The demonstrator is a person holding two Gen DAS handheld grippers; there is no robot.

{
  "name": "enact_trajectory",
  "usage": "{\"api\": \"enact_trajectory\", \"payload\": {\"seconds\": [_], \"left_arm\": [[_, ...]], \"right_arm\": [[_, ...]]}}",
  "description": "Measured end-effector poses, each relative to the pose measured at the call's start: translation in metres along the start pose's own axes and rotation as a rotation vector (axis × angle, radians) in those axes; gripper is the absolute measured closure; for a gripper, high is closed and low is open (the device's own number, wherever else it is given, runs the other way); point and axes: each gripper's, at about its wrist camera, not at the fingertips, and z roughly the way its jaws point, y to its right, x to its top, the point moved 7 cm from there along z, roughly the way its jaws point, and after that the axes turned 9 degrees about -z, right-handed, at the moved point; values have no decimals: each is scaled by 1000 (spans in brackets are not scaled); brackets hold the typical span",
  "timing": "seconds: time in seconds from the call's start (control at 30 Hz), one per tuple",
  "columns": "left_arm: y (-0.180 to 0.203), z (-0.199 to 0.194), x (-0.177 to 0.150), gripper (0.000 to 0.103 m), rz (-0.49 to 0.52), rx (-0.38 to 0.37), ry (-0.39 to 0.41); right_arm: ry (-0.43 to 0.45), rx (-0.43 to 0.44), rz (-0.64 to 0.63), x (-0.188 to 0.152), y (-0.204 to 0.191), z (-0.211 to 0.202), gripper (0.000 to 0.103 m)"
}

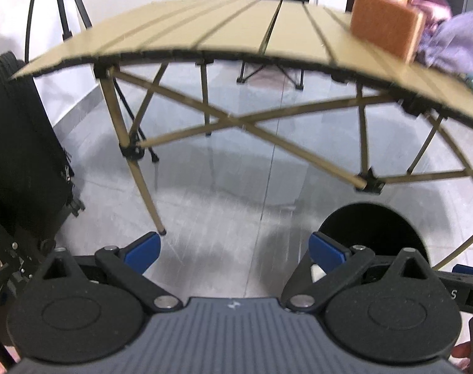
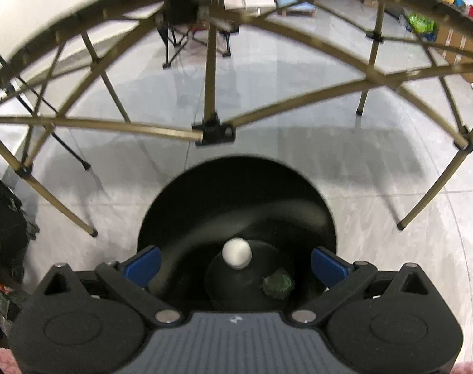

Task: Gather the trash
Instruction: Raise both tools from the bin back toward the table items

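Below, the right gripper point(image 2: 236, 263), fingers wide and empty, hovers over the black bin point(image 2: 236, 205) holding 2 scraps; the left gripper point(image 1: 234, 251) likewise gapes.

Ball point(image 2: 236, 252) and scrap point(image 2: 277, 285) in bin point(image 2: 180, 205) before table point(image 1: 180, 28).

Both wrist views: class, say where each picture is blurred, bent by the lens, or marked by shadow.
Left wrist view: the table edge bows from fisheye; the sponge is smeared. Right wrist view: the table frame arcs overhead, a grey motion streak crosses the black bin, and soft shadows lie on the glossy floor.
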Motion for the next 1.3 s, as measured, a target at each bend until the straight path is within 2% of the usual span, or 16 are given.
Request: {"api": "enact_trajectory", "payload": {"seconds": [0.4, 0.7, 1.0, 1.1, 1.3], "left_arm": [[42, -62, 31, 0, 13, -63, 149], [75, -86, 55, 0, 24, -88, 232], [101, -89, 85, 0, -1, -116, 285], [111, -85, 94, 0, -4, -121, 295], [126, -66, 110, 0, -13, -121, 277]], "right_arm": [[205, -36, 18, 31, 35, -79, 0], [370, -51, 42, 66, 66, -128, 0], [536, -34, 17, 104, 84, -148, 0], [575, -57, 9, 115, 88, -149, 0], [595, -114, -10, 140, 105, -133, 0]]}}
